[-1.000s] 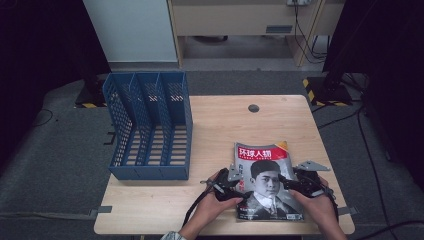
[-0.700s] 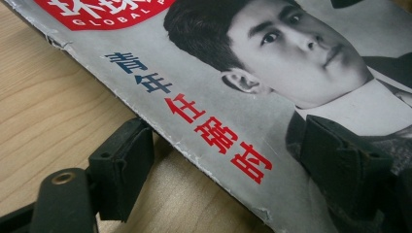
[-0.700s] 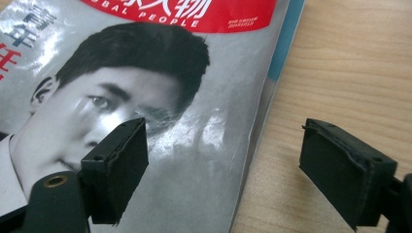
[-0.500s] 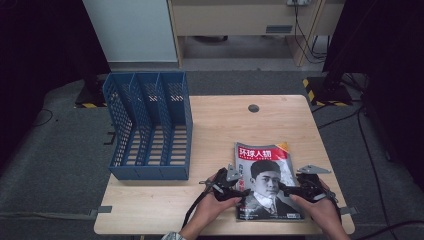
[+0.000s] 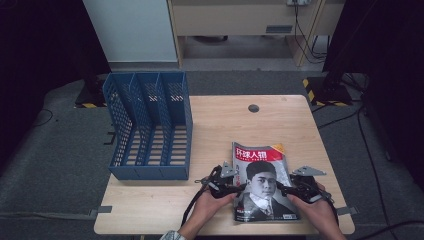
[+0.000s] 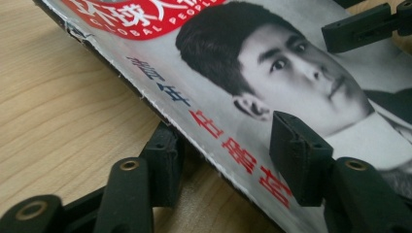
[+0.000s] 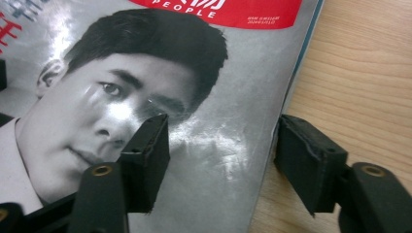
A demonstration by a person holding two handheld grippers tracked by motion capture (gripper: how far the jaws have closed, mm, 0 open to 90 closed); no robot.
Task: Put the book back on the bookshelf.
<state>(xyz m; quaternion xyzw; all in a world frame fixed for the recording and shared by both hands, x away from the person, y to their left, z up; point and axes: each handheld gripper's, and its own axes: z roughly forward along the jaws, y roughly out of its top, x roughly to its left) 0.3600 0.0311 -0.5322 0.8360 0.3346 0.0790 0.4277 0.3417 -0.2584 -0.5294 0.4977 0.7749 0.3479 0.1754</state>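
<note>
Table [image 5: 225,125]: light wood top w/ a small dark round hole [image 5: 253,108] toward the far edge; landmark for all below.
File rack [image 5: 148,127]: blue mesh, 3 slots, on the table's left half, open side facing up; well apart from the mag.
Magazine [image 5: 262,182]: lies on the table's near-right part, cover up, red title band at the far end, b/w portrait below it. Its left edge is raised off the wood in the left gripper view [image 6: 204,102]; the right edge looks close to the wood in the right gripper view [image 7: 194,126]. Near edge is just short of the table's front edge.
Left gripper [image 5: 231,188]: at the mag's left edge, near the table's front. Jaws apart, straddling that edge: one jaw under the lifted edge on the wood side, the other over the cover by the red lettering. Gap between jaws is wide; no squeeze on the paper seen, so not gripping yet.
Right gripper [image 5: 283,188]: at the mag's right edge, near the table's front-right corner. Jaws wide apart, one over the cover by the portrait, one beyond the edge over bare wood. Holds nothing.
Hands: left hand [image 5: 210,207] and right hand [image 5: 317,212] come in over the table's front edge, each wrapped round its gripper.
Cable [image 5: 192,210]: black, trails from the left gripper to the table's front edge.
</note>
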